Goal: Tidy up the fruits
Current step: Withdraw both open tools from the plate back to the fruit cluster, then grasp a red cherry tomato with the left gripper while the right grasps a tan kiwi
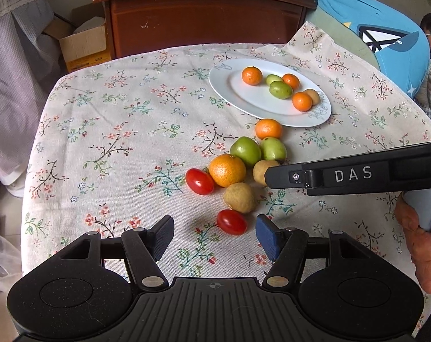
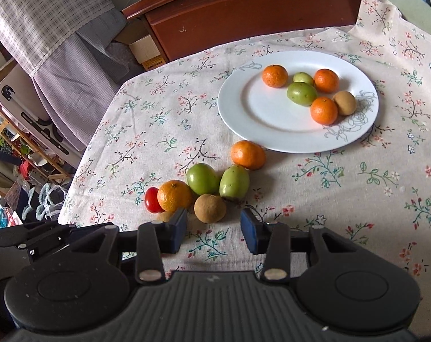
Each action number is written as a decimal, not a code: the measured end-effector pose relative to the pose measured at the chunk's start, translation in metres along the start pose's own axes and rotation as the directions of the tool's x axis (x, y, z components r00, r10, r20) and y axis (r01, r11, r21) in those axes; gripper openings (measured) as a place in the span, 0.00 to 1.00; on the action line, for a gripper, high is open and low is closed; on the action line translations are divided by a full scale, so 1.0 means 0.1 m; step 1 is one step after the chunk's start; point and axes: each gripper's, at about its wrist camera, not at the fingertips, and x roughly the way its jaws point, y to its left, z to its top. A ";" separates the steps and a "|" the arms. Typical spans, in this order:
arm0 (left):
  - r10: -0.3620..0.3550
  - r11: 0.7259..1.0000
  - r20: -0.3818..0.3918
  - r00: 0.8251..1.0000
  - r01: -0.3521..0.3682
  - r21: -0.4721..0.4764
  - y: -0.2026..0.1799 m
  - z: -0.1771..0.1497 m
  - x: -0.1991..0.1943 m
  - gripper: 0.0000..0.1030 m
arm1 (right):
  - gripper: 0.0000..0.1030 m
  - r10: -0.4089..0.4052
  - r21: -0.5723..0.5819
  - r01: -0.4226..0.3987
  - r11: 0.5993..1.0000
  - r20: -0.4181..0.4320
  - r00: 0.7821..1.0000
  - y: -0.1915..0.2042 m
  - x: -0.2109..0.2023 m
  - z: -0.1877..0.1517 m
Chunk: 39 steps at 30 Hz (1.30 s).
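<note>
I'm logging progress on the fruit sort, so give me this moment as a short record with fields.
plate: holds three oranges, two green fruits, one brown fruit
loose on tablecloth: two oranges, two green fruits, two brown fruits, two cherry tomatoes
left gripper: open, empty, nearest cherry tomato between its fingers
right gripper: open, empty, just short of a brown fruit

Loose fruits [image 2: 209, 182] before plate [image 2: 244, 114]

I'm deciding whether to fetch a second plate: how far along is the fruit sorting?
Done: six fruits sit on the white plate, three oranges, two green, one brown. In hand: nothing; the left hand-held gripper and right hand-held gripper are both open, the right one nearest a brown fruit. Left: eight fruits on the tablecloth, including two cherry tomatoes.
</note>
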 end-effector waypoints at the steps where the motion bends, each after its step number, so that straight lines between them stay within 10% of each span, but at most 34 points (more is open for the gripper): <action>1: -0.003 1.000 0.000 1.000 0.003 0.004 0.00 0.00 0.00 0.61 | 0.41 0.000 -0.002 0.000 1.000 -0.005 1.000 0.00 0.02 0.00; 13: -0.005 0.998 0.009 1.000 0.005 0.062 -0.10 -0.03 0.08 0.59 | 0.40 -0.010 -0.013 0.010 1.000 -0.004 1.000 0.04 0.13 0.02; 30: -0.016 0.994 0.010 1.000 0.015 0.109 -0.15 -0.05 0.13 0.23 | 0.27 -0.007 -0.010 0.007 1.000 0.000 1.000 0.04 0.14 0.01; 39: -0.036 0.997 0.025 0.999 0.034 0.072 -0.10 -0.04 0.03 0.22 | 0.27 0.014 -0.006 -0.014 1.000 0.010 1.000 0.03 0.01 0.02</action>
